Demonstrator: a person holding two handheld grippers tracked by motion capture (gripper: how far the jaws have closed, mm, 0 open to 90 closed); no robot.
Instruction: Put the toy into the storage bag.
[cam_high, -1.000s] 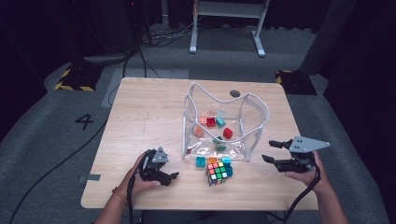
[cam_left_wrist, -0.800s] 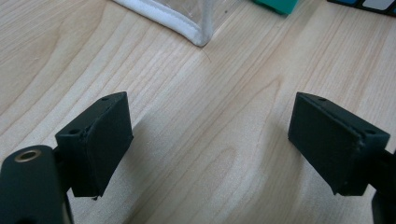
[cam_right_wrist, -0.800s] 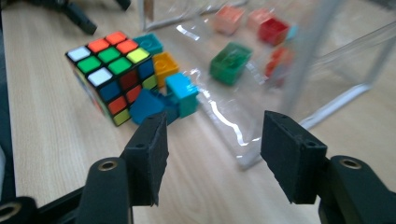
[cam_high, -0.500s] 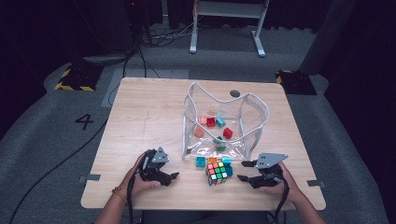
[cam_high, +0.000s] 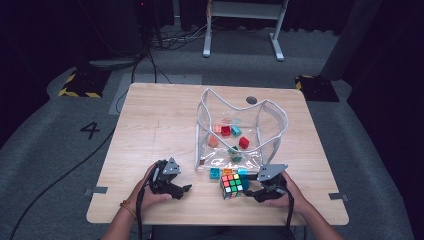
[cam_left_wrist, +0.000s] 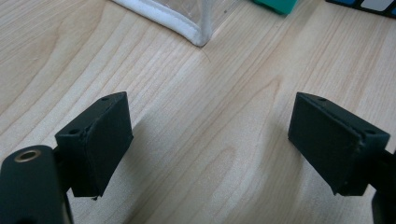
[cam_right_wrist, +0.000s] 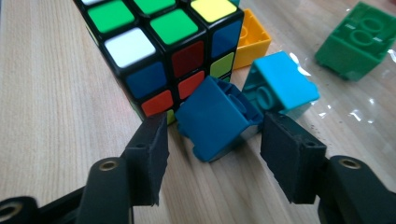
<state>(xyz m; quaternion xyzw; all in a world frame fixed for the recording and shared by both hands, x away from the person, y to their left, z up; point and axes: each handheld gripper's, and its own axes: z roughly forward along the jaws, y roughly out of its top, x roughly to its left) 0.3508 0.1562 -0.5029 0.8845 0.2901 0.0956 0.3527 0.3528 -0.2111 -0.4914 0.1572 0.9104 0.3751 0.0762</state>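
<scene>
From above, the right gripper (cam_high: 250, 190) sits at the near table edge beside a multicoloured puzzle cube (cam_high: 233, 184), the left gripper (cam_high: 181, 189) just short of a clear plastic pouch (cam_high: 240, 135). Along the left gripper's camera, its jaws stand wide apart over bare wooden table (cam_left_wrist: 196, 140). Along the right gripper's camera, jaws that were just closing and have widened a little flank a tilted dark blue plastic brick (cam_right_wrist: 215, 116) leaning on the cube, pads not pressing.

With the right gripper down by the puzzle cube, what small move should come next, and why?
Probably close the right gripper on the blue brick: it lies tilted between the open jaws, leaning against the puzzle cube, pads not yet pressing.
</scene>
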